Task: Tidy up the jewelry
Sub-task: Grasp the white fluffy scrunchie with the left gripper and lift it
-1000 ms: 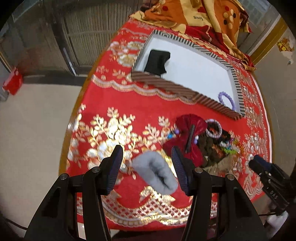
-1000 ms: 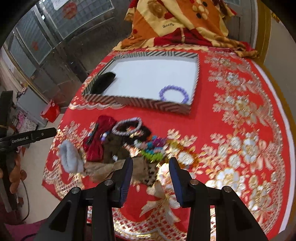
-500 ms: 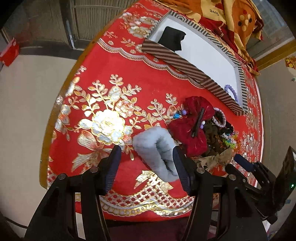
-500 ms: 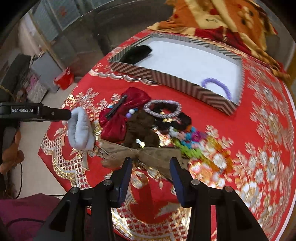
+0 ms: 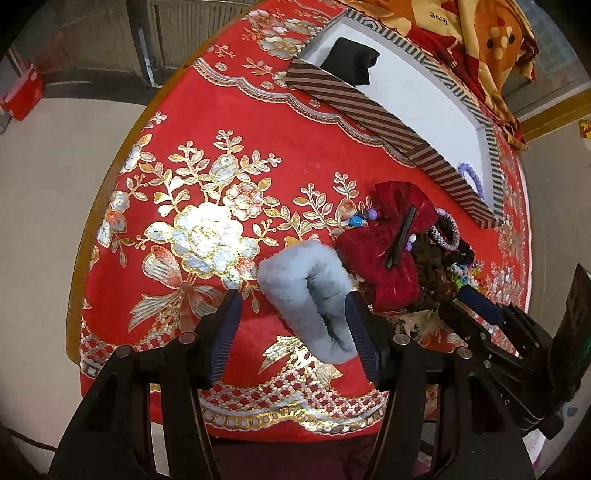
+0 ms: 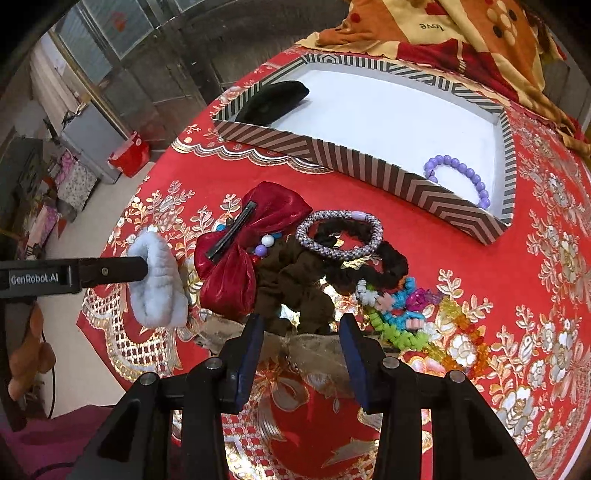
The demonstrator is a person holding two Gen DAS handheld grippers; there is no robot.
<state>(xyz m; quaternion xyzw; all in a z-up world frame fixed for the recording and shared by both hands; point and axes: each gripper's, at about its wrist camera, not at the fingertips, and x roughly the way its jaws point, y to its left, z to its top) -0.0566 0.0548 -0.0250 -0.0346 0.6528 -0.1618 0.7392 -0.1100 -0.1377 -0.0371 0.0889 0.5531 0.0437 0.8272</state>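
Observation:
A fluffy light-blue scrunchie (image 5: 308,295) lies on the red tablecloth between the open jaws of my left gripper (image 5: 291,306); it also shows in the right wrist view (image 6: 157,284). My right gripper (image 6: 301,328) is open over a beige bow (image 6: 317,350) and a brown scrunchie (image 6: 291,291). A pile holds a red bow with a black clip (image 6: 251,243), a grey beaded bracelet (image 6: 340,232) and coloured bead strings (image 6: 402,314). A striped tray (image 6: 354,162) holds a purple bracelet (image 6: 458,177) and a black item (image 6: 273,101).
The round table's edge (image 5: 96,221) runs close at the left and front. An orange patterned blanket (image 6: 461,33) lies behind the tray. A red box (image 5: 22,92) sits on the floor at the left.
Both grippers have moved closer to the table. The left one now straddles the blue scrunchie; the right one has come down over the beige bow and brown scrunchie.

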